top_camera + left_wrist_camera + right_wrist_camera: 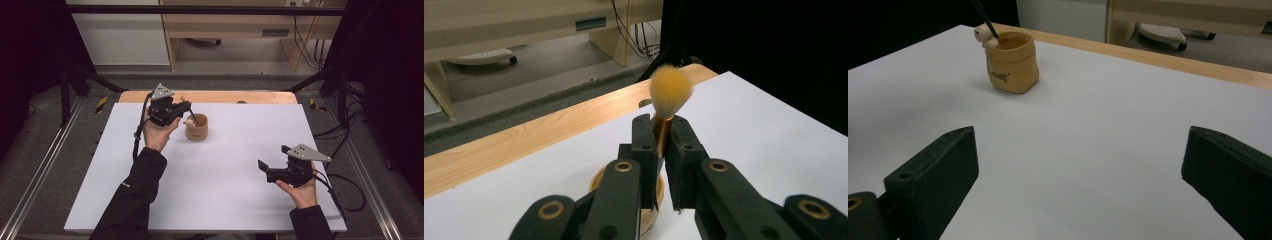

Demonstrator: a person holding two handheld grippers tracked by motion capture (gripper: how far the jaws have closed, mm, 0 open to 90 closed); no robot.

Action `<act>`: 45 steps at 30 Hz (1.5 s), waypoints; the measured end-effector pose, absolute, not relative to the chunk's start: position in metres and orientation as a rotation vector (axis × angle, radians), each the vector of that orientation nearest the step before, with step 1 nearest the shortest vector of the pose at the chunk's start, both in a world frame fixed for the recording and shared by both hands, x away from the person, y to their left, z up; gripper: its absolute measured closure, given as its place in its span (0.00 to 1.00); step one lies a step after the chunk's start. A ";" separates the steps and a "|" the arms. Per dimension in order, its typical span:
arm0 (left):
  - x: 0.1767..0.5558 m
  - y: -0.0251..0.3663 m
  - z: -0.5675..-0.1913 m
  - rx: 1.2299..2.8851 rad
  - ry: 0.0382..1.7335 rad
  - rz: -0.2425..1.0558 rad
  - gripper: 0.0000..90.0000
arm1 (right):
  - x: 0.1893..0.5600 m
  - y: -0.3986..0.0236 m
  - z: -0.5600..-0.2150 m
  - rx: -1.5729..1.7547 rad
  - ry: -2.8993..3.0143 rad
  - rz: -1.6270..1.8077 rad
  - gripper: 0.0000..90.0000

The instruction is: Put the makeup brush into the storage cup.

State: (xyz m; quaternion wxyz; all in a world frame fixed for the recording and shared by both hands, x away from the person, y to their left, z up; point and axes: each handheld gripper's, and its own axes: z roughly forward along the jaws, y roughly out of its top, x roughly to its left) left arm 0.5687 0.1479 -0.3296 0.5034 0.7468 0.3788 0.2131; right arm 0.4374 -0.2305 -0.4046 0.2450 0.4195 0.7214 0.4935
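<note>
Nearest to the person, the right tool (270,169) is sitting in the right hand (301,191) over the white tabletop (215,185). Its two black jaws are standing wide apart, and nothing is lying between them. In the right gripper view the bare white sheet is showing in the gap between the jaws. The right tool is staying well apart from the cup.

A bit farther away, on the left, the left hand (157,135) is holding up the left tool (186,107). Its dark sleeve (132,195) is reaching in from the bottom edge. The left tool is squeezing a brush (668,102) tight between its jaws. In the left gripper view the jaws are pinching the brush's shiny golden stem. The fluffy yellow-and-white head of the brush is sticking up above the jaw tips. The dark thin handle of the brush is pointing down into the cup, and in the right gripper view it is leaning against the cup's rim.

The cup (196,127) is standing upright on the white tabletop, just beside the left tool. It is tan and shaped like a little sack, with small dark letters on its side. A small pale figure (982,35) is sitting on the cup's rim, right beside the brush handle.

Behind the cup, the wooden edge (215,96) of the tabletop is showing past the white sheet. Farther off, the grey floor (240,67) and pale wooden furniture (240,30) are showing.
</note>
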 end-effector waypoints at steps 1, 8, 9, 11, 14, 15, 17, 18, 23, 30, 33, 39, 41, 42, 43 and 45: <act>0.569 0.147 -0.330 1.805 0.914 0.518 0.93 | 0.437 -0.230 -0.405 1.146 1.971 1.346 0.02; 0.575 0.143 -0.337 1.820 0.925 0.520 0.93 | 0.438 -0.229 -0.405 1.146 1.980 1.343 0.02; 0.575 0.142 -0.338 1.824 0.925 0.521 0.93 | 0.438 -0.229 -0.405 1.145 1.981 1.342 0.02; 0.576 0.142 -0.341 1.834 0.926 0.519 0.93 | 0.438 -0.229 -0.405 1.146 1.984 1.341 0.02; 0.578 0.142 -0.344 1.846 0.931 0.514 0.93 | 0.437 -0.229 -0.405 1.144 1.984 1.343 0.02; 0.578 0.141 -0.345 1.849 0.931 0.514 0.93 | 0.437 -0.229 -0.405 1.144 1.984 1.342 0.02; 0.578 0.140 -0.348 1.852 0.935 0.510 0.93 | 0.437 -0.229 -0.405 1.140 1.988 1.341 0.02; 0.578 0.140 -0.349 1.858 0.934 0.512 0.93 | 0.437 -0.228 -0.405 1.140 1.989 1.342 0.02; 0.580 0.139 -0.355 1.867 0.942 0.506 0.93 | 0.438 -0.228 -0.405 1.131 1.996 1.338 0.02; 0.582 0.136 -0.364 1.887 0.952 0.506 0.93 | 0.438 -0.227 -0.406 1.133 2.000 1.336 0.02; 0.582 0.135 -0.367 1.897 0.953 0.508 0.93 | 0.438 -0.226 -0.406 1.133 2.000 1.338 0.02; 0.584 0.131 -0.375 1.915 0.955 0.515 0.93 | 0.438 -0.226 -0.407 1.128 2.006 1.334 0.02; 0.584 0.130 -0.377 1.919 0.951 0.519 0.93 | 0.438 -0.226 -0.407 1.127 2.008 1.331 0.02; 0.584 0.129 -0.378 1.921 0.952 0.519 0.93 | 0.438 -0.225 -0.407 1.127 2.008 1.333 0.02; 0.585 0.128 -0.379 1.922 0.951 0.519 0.93 | 0.438 -0.225 -0.407 1.125 2.009 1.333 0.02; 0.586 0.126 -0.381 1.925 0.953 0.516 0.93 | 0.438 -0.225 -0.407 1.126 2.010 1.333 0.02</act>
